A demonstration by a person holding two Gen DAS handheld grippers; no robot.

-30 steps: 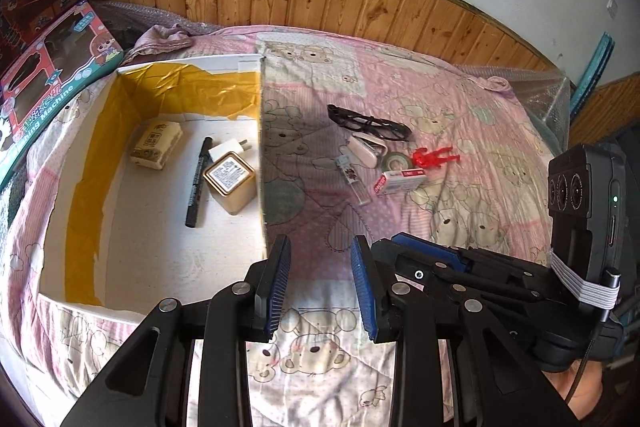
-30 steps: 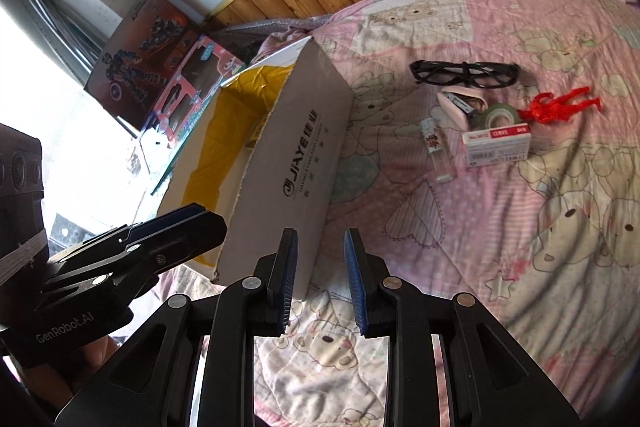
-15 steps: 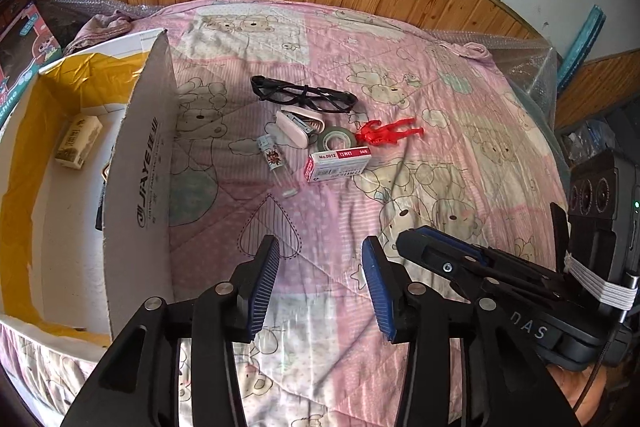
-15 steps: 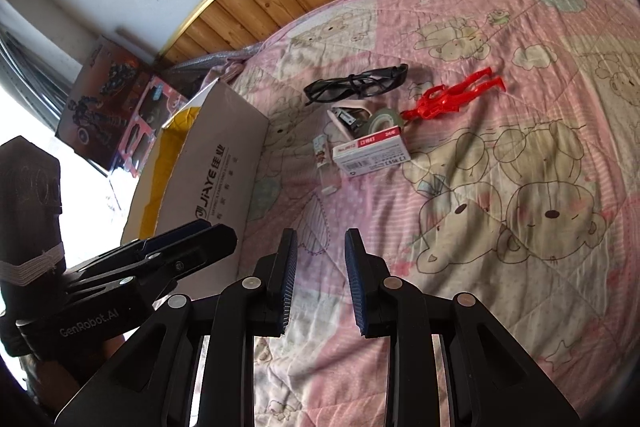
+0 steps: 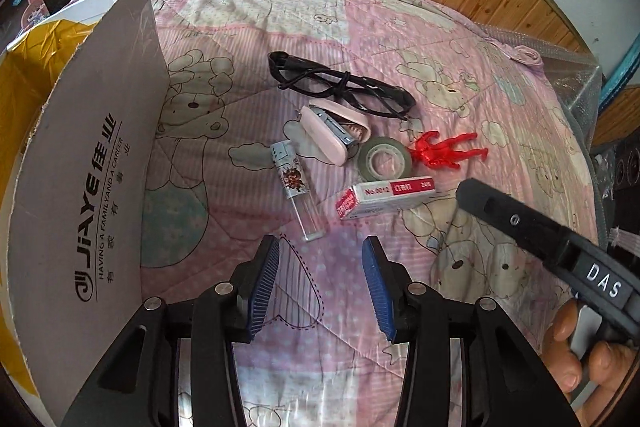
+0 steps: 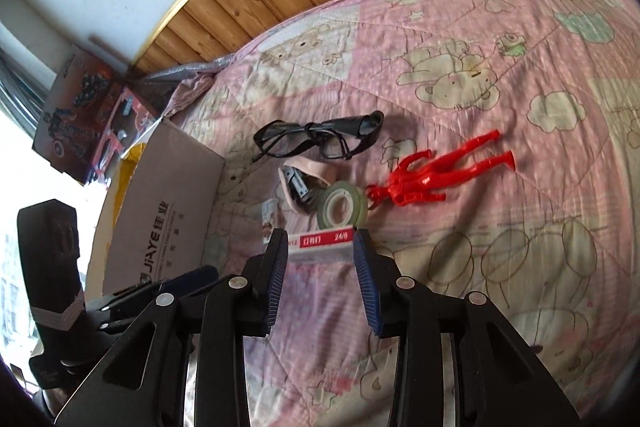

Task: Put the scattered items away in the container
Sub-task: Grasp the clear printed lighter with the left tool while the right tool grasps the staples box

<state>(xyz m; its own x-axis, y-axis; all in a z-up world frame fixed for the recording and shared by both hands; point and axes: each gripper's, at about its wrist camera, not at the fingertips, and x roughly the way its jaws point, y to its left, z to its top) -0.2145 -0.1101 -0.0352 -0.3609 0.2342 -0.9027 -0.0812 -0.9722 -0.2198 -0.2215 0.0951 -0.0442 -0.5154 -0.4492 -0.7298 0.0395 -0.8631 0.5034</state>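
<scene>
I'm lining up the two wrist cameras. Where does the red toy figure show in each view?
Left wrist view: the red toy figure lies right of centre on the quilt, just right of the tape roll.
Right wrist view: it lies at centre, up and right of the tape roll, beyond the right gripper.
Shared landmark: the black glasses, further away than the figure in both.

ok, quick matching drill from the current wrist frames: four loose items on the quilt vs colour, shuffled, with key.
Items:
1. glasses
2. toy figure
3. stapler
4. tape roll

Colours:
A. pale pink
B. grey-green
C. black
D. red

Pairs: 1-C, 2-D, 3-A, 4-B
</scene>
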